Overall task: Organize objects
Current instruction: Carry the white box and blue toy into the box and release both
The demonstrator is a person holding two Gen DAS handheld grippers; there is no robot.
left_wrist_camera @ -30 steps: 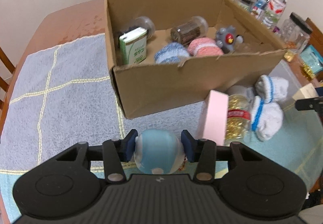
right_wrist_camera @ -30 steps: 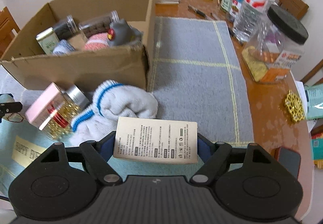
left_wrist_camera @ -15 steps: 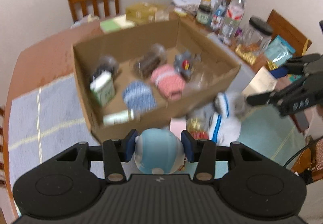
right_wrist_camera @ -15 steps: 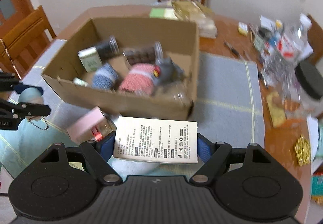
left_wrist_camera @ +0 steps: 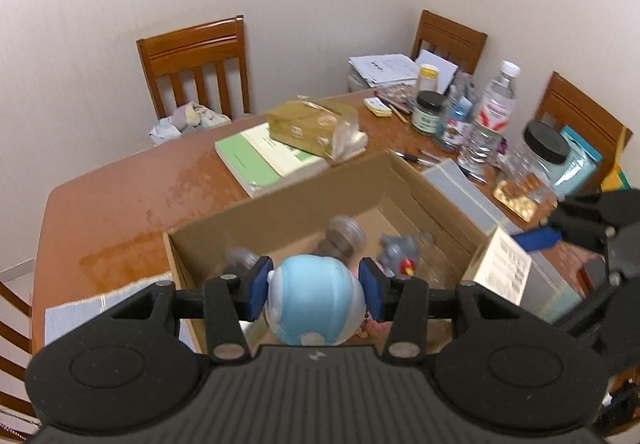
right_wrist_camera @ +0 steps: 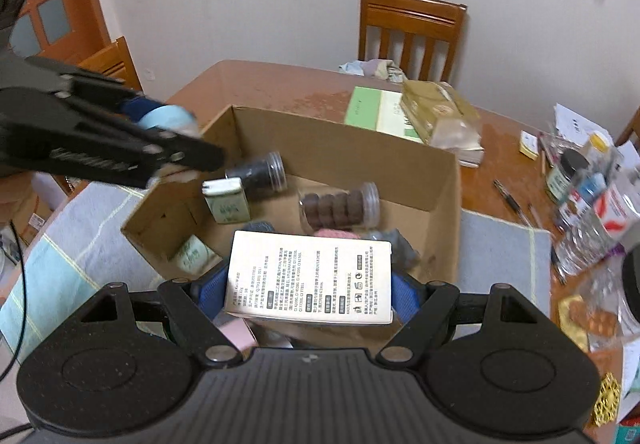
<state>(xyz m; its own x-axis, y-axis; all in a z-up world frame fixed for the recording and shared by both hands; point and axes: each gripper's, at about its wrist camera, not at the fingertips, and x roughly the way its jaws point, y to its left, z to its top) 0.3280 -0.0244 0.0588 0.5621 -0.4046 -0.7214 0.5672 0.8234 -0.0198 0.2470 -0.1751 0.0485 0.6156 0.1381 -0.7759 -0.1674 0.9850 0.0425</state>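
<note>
My left gripper [left_wrist_camera: 316, 288] is shut on a round light-blue toy [left_wrist_camera: 316, 304], held over the near wall of the open cardboard box [left_wrist_camera: 304, 199]. My right gripper [right_wrist_camera: 308, 292] is shut on a cream printed carton [right_wrist_camera: 310, 276], held over the box's [right_wrist_camera: 446, 211] near right corner. In the right wrist view the left gripper [right_wrist_camera: 168, 131] comes in from the left with the blue toy [right_wrist_camera: 170, 117]. In the left wrist view the right gripper [left_wrist_camera: 532, 244] comes in from the right with the carton [left_wrist_camera: 504, 270]. Inside the box lie jars [right_wrist_camera: 340, 205], green packs [right_wrist_camera: 226, 201] and a grey toy [left_wrist_camera: 398, 254].
A green book [left_wrist_camera: 264, 159] with a tan tissue pack [left_wrist_camera: 312, 127] lies behind the box. Bottles and jars [left_wrist_camera: 490, 119] crowd the table's right side. Wooden chairs [left_wrist_camera: 196, 63] ring the table. A grey-blue cloth [right_wrist_camera: 68, 244] covers the near part of the table.
Both grippers rose from the table with their loads and moved over the box. The socks, pink box and gold jar on the cloth have slipped almost wholly out of view.
</note>
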